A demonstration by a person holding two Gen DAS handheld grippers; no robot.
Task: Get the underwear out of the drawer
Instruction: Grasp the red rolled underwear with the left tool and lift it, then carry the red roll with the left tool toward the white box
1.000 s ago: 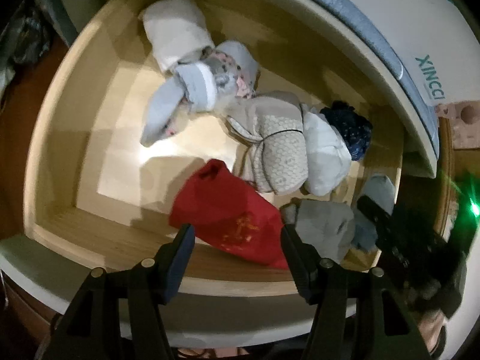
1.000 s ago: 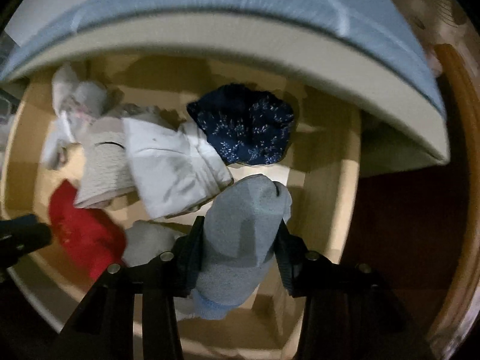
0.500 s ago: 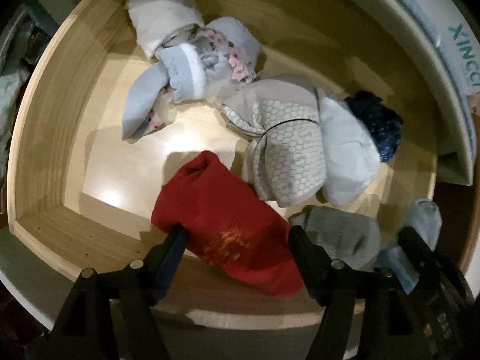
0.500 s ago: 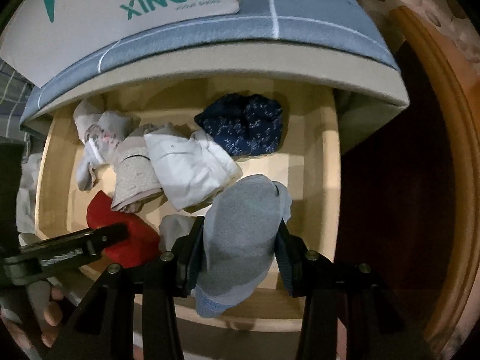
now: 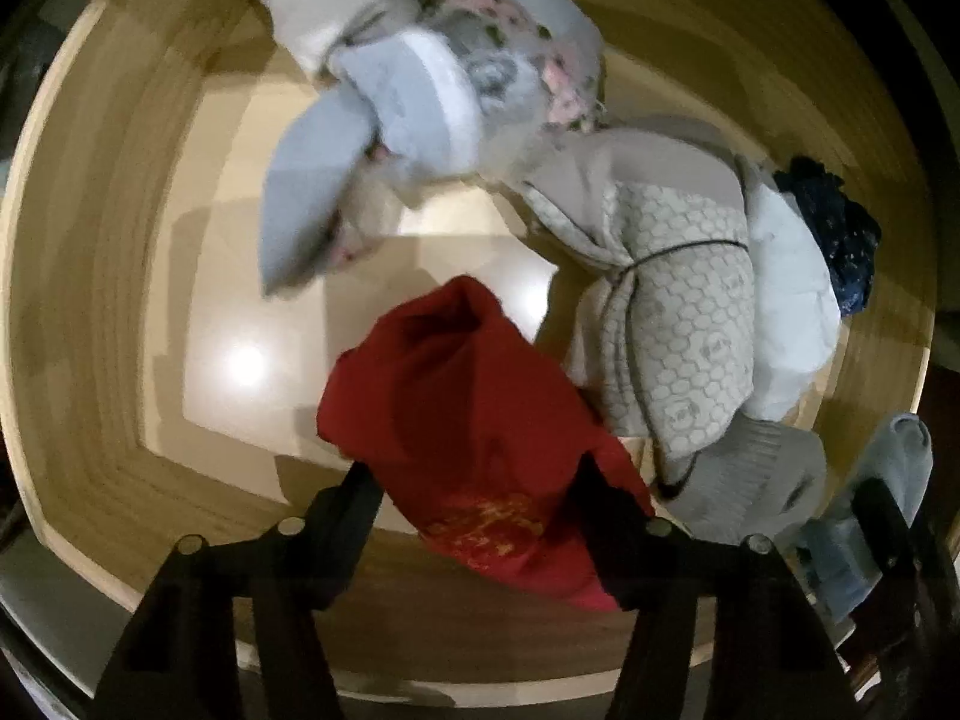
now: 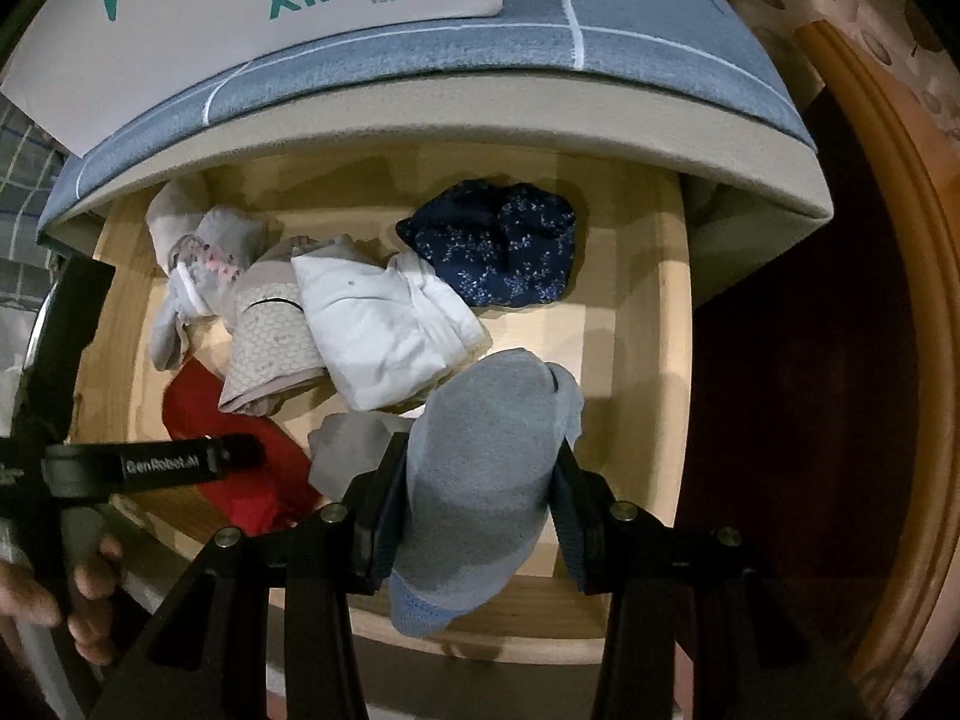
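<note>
Red underwear (image 5: 480, 420) lies in the wooden drawer (image 5: 90, 360) near its front left corner, long axis running from the front edge back towards the middle, its narrow end pointing inward. Your left gripper (image 5: 474, 474) straddles the wider front end, jaws closing with the cloth between them; whether the pads press yet, I cannot tell. Your right gripper (image 6: 474, 480) is clamped on a grey-blue rolled piece (image 6: 480, 480), lengthwise along the fingers, above the front right part. Only the right wrist view shows the shoe box (image 6: 270, 12) on the blue cover over the drawer's back, and your hand (image 6: 90, 582).
</note>
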